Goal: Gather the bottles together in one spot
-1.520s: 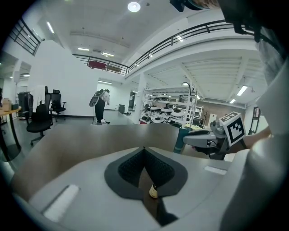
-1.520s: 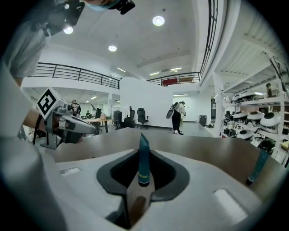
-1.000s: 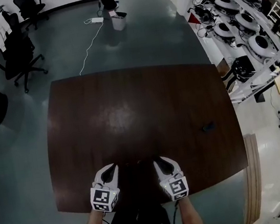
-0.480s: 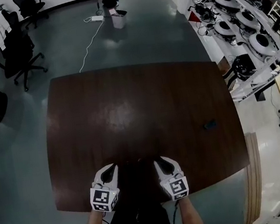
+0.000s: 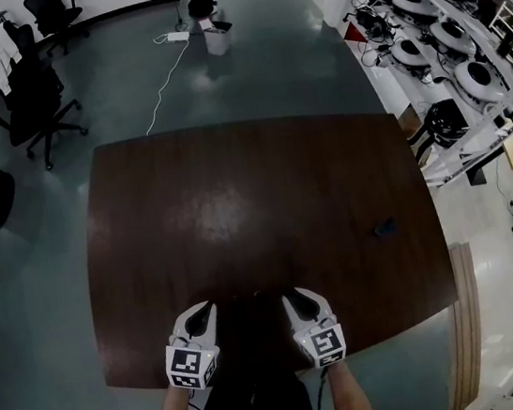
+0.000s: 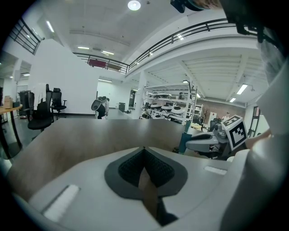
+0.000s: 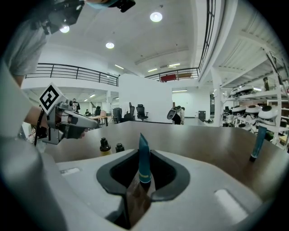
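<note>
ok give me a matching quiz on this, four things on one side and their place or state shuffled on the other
Things:
1. left hand-held gripper
2. near blue tube
3. far blue tube
4. yellowish bottle

Places or states:
A. standing alone out on the right side of the table
B. between the jaws of the right hand-held gripper
C. jaws closed, nothing between them
D. next to a darker bottle, both black-capped

Pairs: 1-C, 2-B, 3-A, 4-D
</note>
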